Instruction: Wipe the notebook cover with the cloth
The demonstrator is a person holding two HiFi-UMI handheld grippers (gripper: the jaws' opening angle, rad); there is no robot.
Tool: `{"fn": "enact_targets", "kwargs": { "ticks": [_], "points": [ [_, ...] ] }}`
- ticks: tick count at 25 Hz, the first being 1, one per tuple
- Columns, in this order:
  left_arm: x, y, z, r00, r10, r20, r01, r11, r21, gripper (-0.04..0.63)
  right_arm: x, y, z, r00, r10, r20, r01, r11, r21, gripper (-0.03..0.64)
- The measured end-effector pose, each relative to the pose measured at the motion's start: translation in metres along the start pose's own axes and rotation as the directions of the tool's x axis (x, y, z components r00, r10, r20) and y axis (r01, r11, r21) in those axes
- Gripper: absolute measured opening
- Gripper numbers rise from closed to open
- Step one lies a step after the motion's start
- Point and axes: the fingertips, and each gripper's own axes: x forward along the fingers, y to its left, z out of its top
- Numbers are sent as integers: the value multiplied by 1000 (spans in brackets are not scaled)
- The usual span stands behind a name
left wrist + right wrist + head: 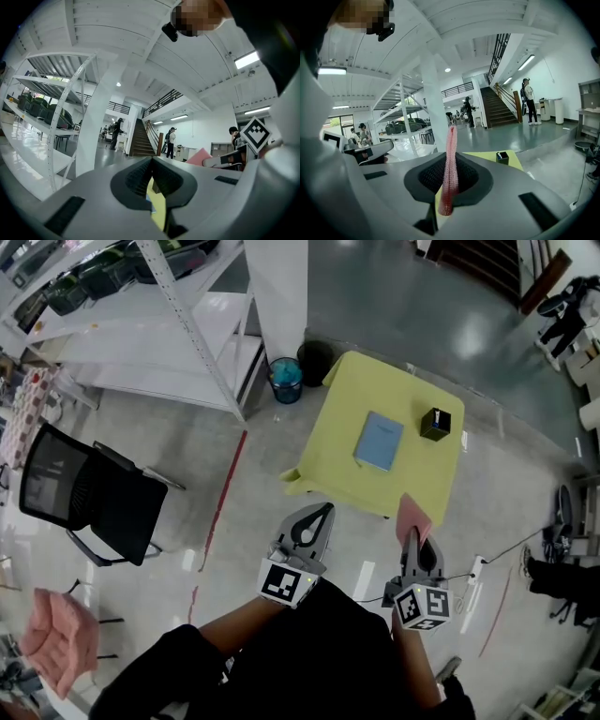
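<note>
Right hand-held gripper (pixel 451 161) pinches cloth (pixel 451 138), left one (pixel 151 164) clenched empty; head view shows notebook (pixel 379 441).

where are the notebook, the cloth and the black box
notebook (pixel 379 441): head view, middle of its blue cover
cloth (pixel 412 517): head view, its pink upper part
black box (pixel 435 424): head view, its top

- My head view is bright and even; the glossy floor (pixel 473 338) beyond the yellow table (pixel 337 460) throws back pale patches of glare.
- Shadows near the table are faint and soft.
- Both gripper views bulge at their edges, bending the shelf posts (pixel 61 117) left of the table, and their corners go black.
- The ceiling strip lights (pixel 246 59) blow out white.
- The cloth (pixel 451 138) clamped in my right gripper (pixel 450 157) shows a crisp weave.
</note>
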Motion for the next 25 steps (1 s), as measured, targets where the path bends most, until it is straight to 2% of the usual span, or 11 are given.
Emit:
{"fn": "enact_targets", "kwargs": {
  "ticks": [5,10,16,21,25],
  "points": [
    [24,37,-1,1000,-1,-7,0,1000,-17,6,45,0,7,998,-31,-53,31,1000,4,38],
    [47,58,-15,998,-43,-44,43,999,-4,6,77,-6,6,997,-41,-62,42,999,22,38],
    [83,65,-19,997,-58,-59,57,998,-27,6,110,-30,4,997,-36,-68,45,989,138,38],
    [126,76,-31,996,-37,-87,31,997,-70,6,152,-55,7,996,8,-85,9,981,193,38],
    [174,91,-41,994,-1,-112,-2,999,-33,6,201,-80,16,995,81,-62,-63,965,256,38]
  ]
}}
